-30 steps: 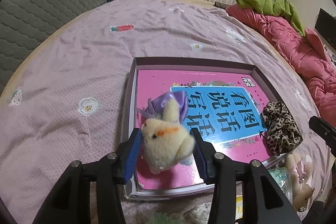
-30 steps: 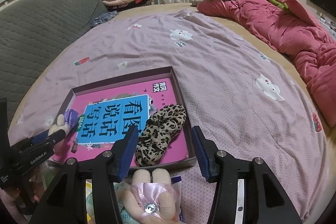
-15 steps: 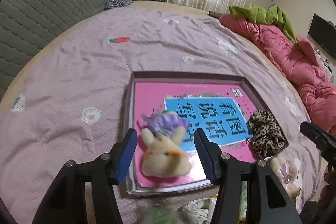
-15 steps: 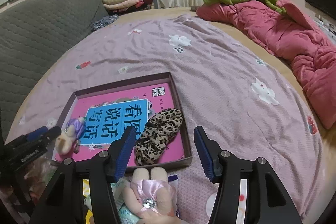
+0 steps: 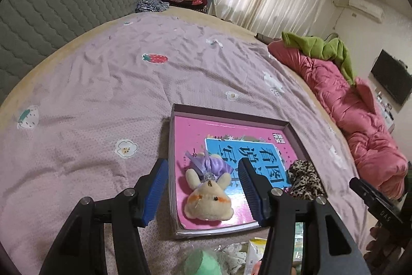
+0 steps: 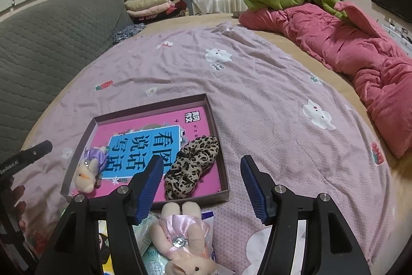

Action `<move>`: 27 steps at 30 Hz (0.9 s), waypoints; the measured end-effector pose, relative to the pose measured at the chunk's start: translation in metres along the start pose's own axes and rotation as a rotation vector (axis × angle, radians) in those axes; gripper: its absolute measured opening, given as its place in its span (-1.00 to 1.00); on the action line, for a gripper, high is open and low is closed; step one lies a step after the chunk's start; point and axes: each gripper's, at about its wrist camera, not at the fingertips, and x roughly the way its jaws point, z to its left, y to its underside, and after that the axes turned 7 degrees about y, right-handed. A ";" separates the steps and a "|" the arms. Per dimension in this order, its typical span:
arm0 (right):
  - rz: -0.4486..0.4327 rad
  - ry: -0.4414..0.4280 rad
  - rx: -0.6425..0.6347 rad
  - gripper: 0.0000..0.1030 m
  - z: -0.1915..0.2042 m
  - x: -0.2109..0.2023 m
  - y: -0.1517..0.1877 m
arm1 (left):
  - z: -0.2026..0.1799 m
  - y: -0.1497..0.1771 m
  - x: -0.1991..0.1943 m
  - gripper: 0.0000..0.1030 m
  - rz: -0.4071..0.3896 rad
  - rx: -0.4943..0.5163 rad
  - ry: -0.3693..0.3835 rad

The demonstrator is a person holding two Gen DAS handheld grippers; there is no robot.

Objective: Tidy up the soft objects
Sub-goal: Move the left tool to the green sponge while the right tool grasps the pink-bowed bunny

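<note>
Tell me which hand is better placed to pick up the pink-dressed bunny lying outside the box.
Right, probably. The pink-dressed bunny lies just below the right gripper, whose jaws are open and empty. The left gripper is over the purple-dressed bunny in the box.

Lilac bed sheet (image 6: 257, 99) under box (image 6: 216, 120), quilt (image 6: 360, 48)

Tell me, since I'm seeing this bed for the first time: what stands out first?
A shallow purple box with a pink-and-blue book cover inside sits on the lilac bedspread, holding a cream plush bunny in a purple dress and a leopard-print scrunchie. A crumpled pink quilt lies along the far right edge.
</note>
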 end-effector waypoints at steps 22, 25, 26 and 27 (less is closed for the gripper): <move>0.015 -0.035 -0.031 0.26 -0.013 -0.029 0.028 | -0.006 0.037 -0.036 0.09 0.057 0.016 -0.042; 0.014 -0.044 -0.046 0.27 -0.013 -0.036 0.034 | -0.006 0.042 -0.041 0.09 0.059 0.019 -0.047; 0.013 -0.043 -0.048 0.27 -0.013 -0.037 0.036 | -0.007 0.043 -0.043 0.09 0.063 0.016 -0.048; 0.017 -0.049 -0.050 0.28 -0.013 -0.039 0.038 | -0.008 0.044 -0.044 0.09 0.068 0.009 -0.047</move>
